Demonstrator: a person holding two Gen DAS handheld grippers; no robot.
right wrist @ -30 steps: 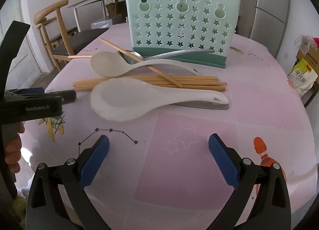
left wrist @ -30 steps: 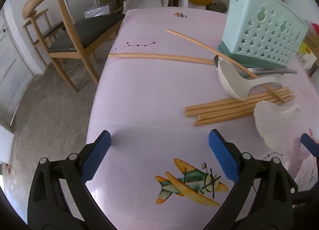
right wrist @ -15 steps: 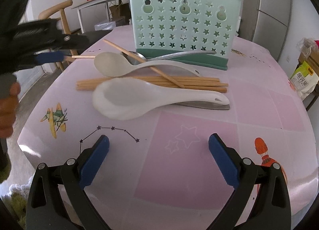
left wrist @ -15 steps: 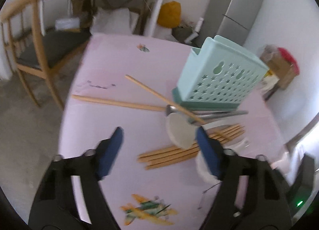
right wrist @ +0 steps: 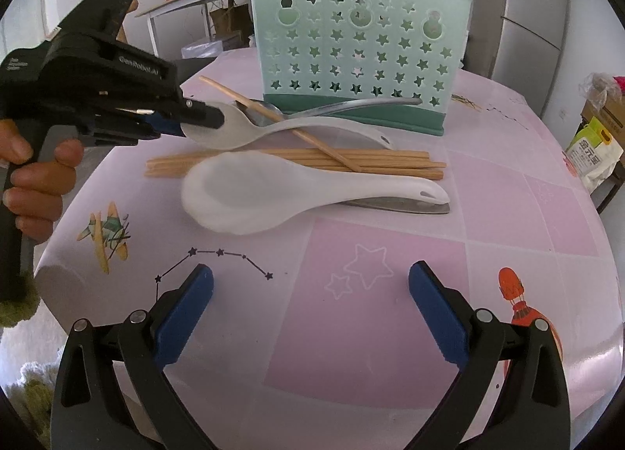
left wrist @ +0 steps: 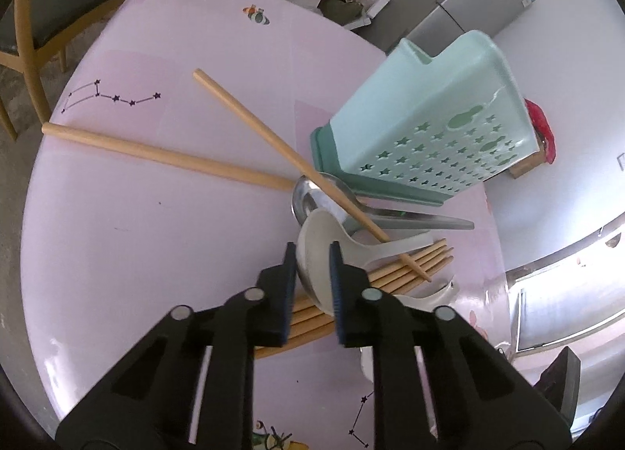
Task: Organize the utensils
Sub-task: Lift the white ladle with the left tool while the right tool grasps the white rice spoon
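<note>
Closing on the bowl of the beige spoon (left wrist: 317, 254), the left claw (left wrist: 312, 250) has its two blue pads on either side of that bowl; in the left wrist view the pads look to be touching its rim, one on each side. A hand (right wrist: 33, 176) at the far left of the right wrist view holds this claw by its grip. Under the left claw lies a bundle of chopsticks (left wrist: 406, 266), side by side on the pink table (left wrist: 136, 235). Left of the claw and further away, a thick wooden stick (left wrist: 164, 155) lies flat, and a thinner stick (left wrist: 289, 161) crosses over the steel spoon (left wrist: 312, 192) and over the handle of the beige spoon. Just beyond the claw tips is this steel spoon, its handle running to the right along the foot of the green rack (left wrist: 425, 137), which stands upright on the table.

To the right, the right claw (right wrist: 311, 290) is wide open and has hold of nothing. It hangs above the bare table. Ahead of it lies the white rice paddle (right wrist: 273, 192), resting partly on a flat steel utensil (right wrist: 402, 206) and touching the chopsticks behind it. The rack stands further ahead, behind all the utensils.
</note>
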